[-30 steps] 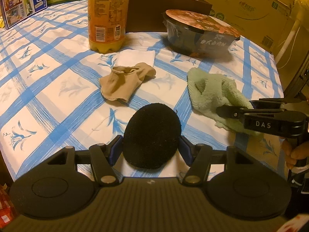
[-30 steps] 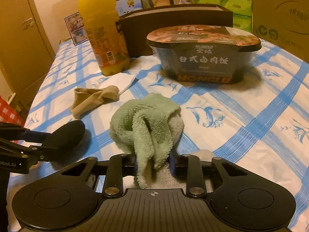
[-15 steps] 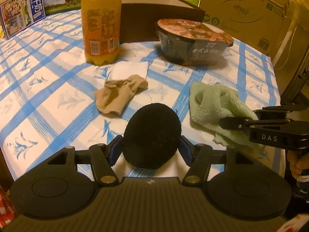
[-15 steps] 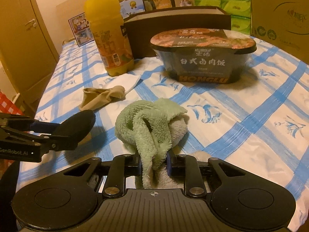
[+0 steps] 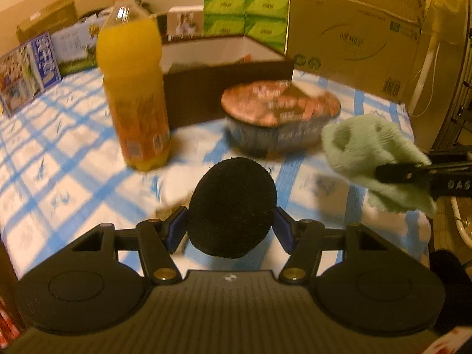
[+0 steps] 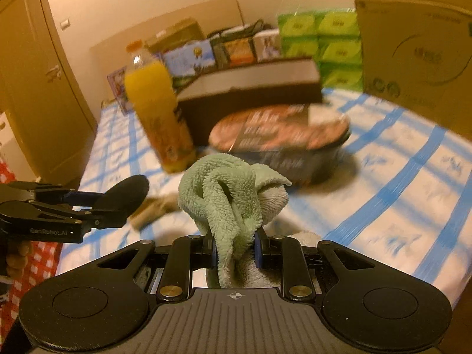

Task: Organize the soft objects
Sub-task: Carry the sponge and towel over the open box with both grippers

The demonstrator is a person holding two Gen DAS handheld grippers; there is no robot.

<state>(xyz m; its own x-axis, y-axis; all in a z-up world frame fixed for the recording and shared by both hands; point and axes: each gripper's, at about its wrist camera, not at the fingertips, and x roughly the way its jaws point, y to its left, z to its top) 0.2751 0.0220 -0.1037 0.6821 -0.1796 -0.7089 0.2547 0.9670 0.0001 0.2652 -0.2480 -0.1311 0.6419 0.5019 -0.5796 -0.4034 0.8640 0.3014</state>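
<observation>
My left gripper (image 5: 231, 230) is shut on a round black puff (image 5: 232, 206), held above the blue-checked tablecloth (image 5: 59, 177). The same puff (image 6: 125, 193) shows at the left of the right wrist view, in the left gripper (image 6: 118, 203). My right gripper (image 6: 234, 250) is shut on a bunched green towel (image 6: 230, 194), lifted off the cloth. That towel (image 5: 371, 153) hangs at the right of the left wrist view, in the right gripper (image 5: 380, 174). A beige sock (image 6: 153, 209) lies on the cloth between them, mostly hidden.
An orange juice bottle (image 5: 132, 88) stands at the left. A lidded food bowl (image 5: 280, 118) sits in front of a dark open box (image 5: 224, 88). Green tissue packs (image 5: 244, 17) and a cardboard carton (image 5: 354, 29) stand behind. A door (image 6: 38, 94) is at far left.
Both grippers have risen with their loads. The towel has come up off the cloth. The bottle, bowl and box now sit lower and farther in both views.
</observation>
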